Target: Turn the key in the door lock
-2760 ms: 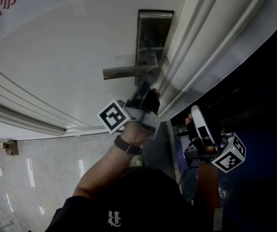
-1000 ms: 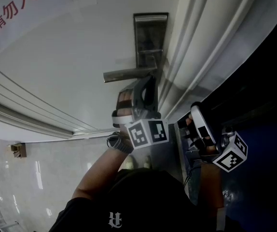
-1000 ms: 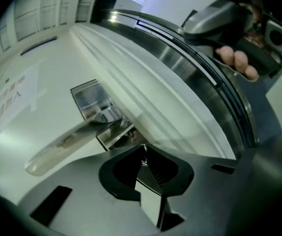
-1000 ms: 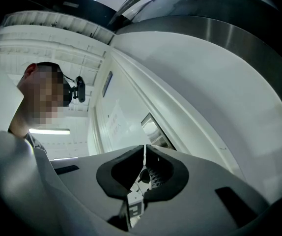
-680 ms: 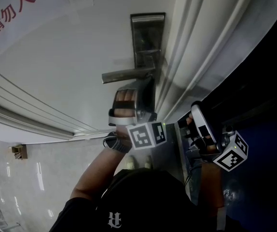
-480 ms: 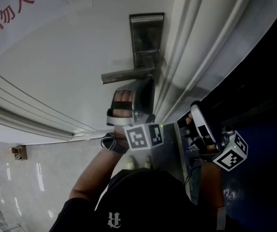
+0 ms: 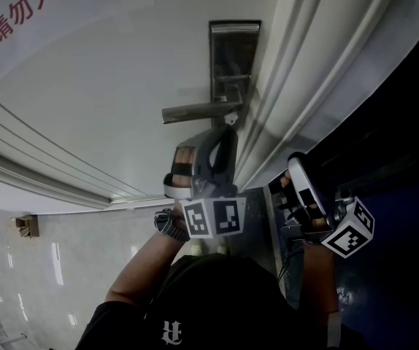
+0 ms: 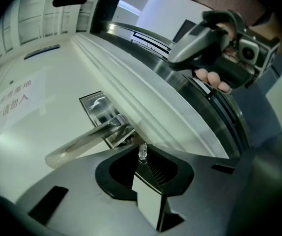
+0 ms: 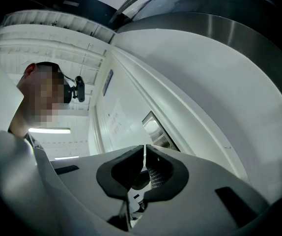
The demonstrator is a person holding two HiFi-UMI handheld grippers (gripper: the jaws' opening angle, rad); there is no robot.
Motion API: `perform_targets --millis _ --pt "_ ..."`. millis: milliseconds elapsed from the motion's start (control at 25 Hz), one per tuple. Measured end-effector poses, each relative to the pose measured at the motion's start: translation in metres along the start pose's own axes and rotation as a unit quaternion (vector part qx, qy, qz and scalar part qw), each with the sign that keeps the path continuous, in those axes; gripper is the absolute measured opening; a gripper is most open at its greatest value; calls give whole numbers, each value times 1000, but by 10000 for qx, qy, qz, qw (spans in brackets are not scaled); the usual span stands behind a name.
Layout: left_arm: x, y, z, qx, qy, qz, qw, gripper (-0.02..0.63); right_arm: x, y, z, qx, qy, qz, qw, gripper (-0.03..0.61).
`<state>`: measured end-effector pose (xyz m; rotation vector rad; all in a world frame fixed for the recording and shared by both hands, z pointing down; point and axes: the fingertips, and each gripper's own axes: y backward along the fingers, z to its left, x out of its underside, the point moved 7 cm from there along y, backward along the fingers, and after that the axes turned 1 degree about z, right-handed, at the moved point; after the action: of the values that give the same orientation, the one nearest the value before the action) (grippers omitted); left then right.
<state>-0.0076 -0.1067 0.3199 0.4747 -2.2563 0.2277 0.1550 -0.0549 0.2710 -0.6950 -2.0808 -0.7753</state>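
Red lettering (image 7: 21, 19) "非请勿入" on white door (image 7: 122, 86) — left hand-held gripper (image 7: 226, 131) pinching key (image 8: 142, 151), jaws just loosening — right hand-held gripper (image 9: 144, 154) closed

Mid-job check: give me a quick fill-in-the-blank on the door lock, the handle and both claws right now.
1. The left claw pinches a small shiny ____ at its tips.
2. In the head view, the lever handle sticks out to the ____ of the lock plate.
3. The right claw is ____, with nothing in it.

Missing words: key; left; shut.

Note: the left claw has just eased open slightly, with the key between its pads.
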Motion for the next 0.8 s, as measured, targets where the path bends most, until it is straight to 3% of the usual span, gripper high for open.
perform_targets --millis 80,160,200,280,360,400,520,680,720,800 --pt "2 3 2 104 612 -93 9980 35 0 -1 1 -3 5 10 10000 17" --pt "5 5 6 331 1605 -188 9863 35 0 -1 2 -8 13 19 10000 17" --pt "8 5 9 483 2242 -234 9731 35 0 -1 2 -12 15 23 10000 17" --pt "16 3 13 788 3522 -279 9322 35 0 -1 3 -19 20 26 10000 17" --pt "28 0 13 1029 4594 -265 8818 53 0 -1 4 -18 30 34 10000 17" --pt "34 -2 14 1141 5106 -300 8517 66 0 -1 5 -15 36 42 10000 17" --pt "46 -6 13 1456 6506 -537 7434 102 0 0 5 -7 45 54 10000 17" --pt "51 -10 11 1612 7709 -906 6096 115 -1 1 5 -11 53 54 10000 17" --pt "51 -12 11 1617 7913 -981 5814 117 -2 1 5 -12 51 52 10000 17" --pt "52 -16 10 1579 8215 -1069 5374 118 -2 1 5 -9 41 47 10000 17"
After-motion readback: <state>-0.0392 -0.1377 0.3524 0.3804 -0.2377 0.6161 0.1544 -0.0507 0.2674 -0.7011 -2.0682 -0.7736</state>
